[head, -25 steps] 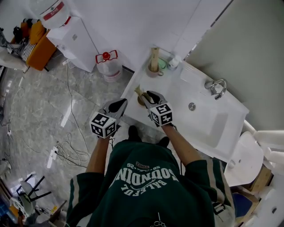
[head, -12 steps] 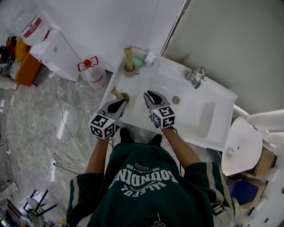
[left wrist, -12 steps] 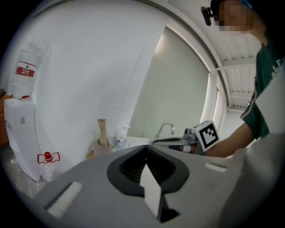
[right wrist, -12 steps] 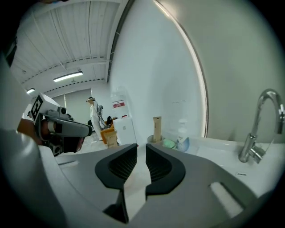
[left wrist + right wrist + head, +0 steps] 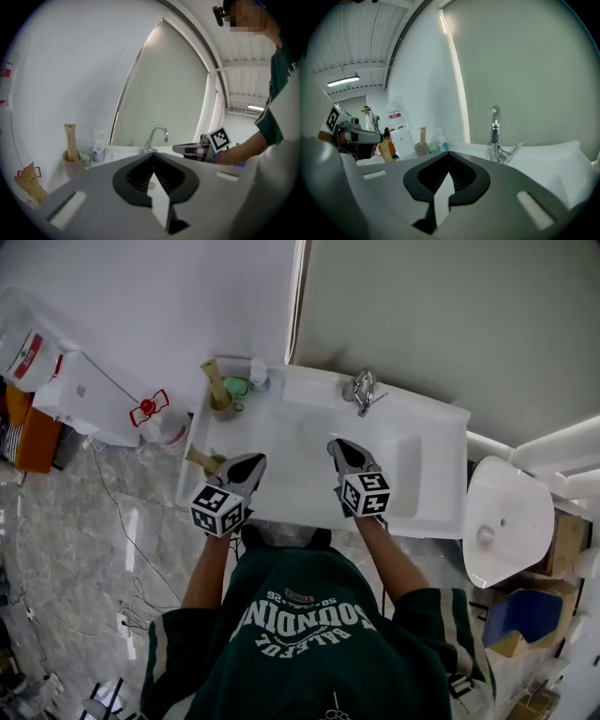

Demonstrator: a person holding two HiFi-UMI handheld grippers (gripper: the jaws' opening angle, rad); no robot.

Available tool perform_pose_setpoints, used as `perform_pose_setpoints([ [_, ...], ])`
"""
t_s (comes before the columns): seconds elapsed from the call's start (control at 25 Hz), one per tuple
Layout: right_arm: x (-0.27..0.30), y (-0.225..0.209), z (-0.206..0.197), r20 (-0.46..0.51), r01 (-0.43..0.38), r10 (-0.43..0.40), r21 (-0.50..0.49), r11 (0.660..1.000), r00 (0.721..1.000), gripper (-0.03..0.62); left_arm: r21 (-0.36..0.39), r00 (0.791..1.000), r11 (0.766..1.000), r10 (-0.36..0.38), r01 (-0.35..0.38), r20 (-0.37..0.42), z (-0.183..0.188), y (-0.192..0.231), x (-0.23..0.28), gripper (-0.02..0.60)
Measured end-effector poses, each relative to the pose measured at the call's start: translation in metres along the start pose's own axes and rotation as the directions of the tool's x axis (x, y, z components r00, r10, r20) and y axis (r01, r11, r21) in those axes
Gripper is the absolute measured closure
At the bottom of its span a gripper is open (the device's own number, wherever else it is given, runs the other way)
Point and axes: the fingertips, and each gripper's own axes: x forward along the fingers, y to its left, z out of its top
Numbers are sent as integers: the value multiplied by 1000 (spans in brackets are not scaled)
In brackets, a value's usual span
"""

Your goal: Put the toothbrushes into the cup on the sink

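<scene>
right gripper (image 5: 340, 448) now shut — empty, shifted over sink (image 5: 439, 439)

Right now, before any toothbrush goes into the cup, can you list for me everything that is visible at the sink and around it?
sink: one, white, centre, against the wall
faucet: one, chrome, sink's back rim
cup: one, beige, sink's back left corner
toothbrushes: two, tan, one upright in the cup, the other at the sink's front left corner
green dish: one, beside the cup
bottle: one, white, small, beside the dish
water jug: one, clear with red handle, floor left of the sink
left gripper: grey, shut, empty, over the sink's front left
right gripper: grey, shut, empty, over the basin
shirt: dark green, bottom centre
</scene>
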Motion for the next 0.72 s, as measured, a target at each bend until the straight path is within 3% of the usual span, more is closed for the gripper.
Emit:
perform_pose_setpoints([
  [0.28, -45, -56, 9, 64, 115, -117, 38, 993, 991, 592, 38, 998, 997, -69, 69, -15, 14, -25, 43, 531],
  [0.72, -80, -84, 4, 78, 178, -180, 35, 983, 981, 592, 68, 994, 991, -114, 113, 1, 24, -49, 71, 531],
])
